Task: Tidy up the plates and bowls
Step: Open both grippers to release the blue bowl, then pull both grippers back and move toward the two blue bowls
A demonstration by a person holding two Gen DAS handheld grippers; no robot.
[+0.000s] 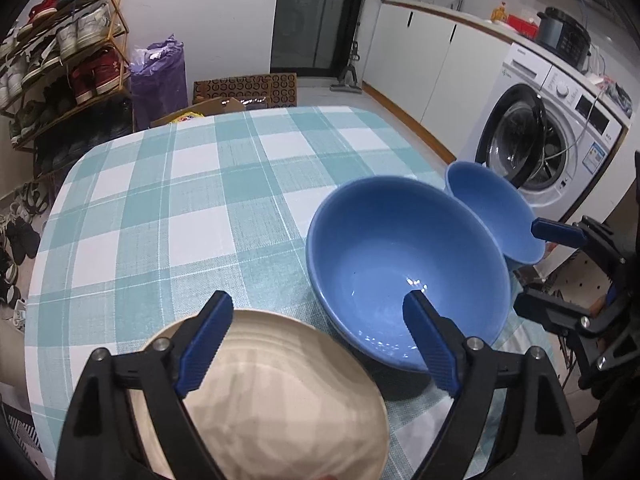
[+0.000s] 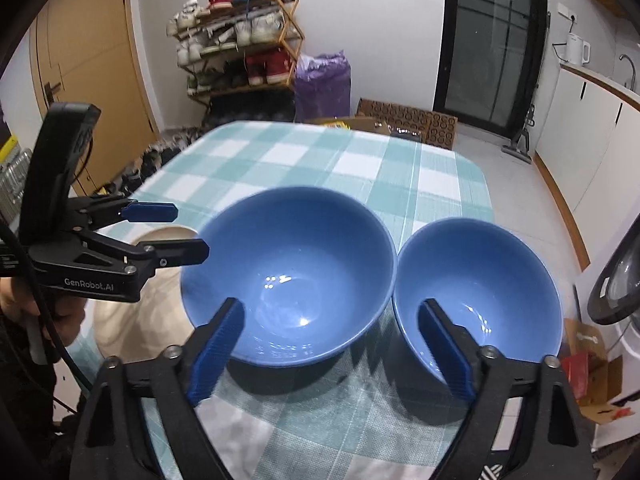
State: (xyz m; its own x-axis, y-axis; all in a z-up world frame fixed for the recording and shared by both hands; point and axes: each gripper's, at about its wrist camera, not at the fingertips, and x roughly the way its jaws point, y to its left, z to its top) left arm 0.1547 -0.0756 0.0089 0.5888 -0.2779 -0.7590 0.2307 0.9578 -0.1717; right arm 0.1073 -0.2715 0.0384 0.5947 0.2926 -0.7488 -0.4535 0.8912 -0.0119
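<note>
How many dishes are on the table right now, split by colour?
Blue bowls: 2, the large bowl and the small bowl
Cream plates: 1, the cream plate
Total: 3

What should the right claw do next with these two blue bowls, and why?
Probably ease the right claw forward over the small blue bowl's near rim and close. It is open and empty, one finger already inside that bowl, which sits beside the large blue bowl it could nest into.
</note>
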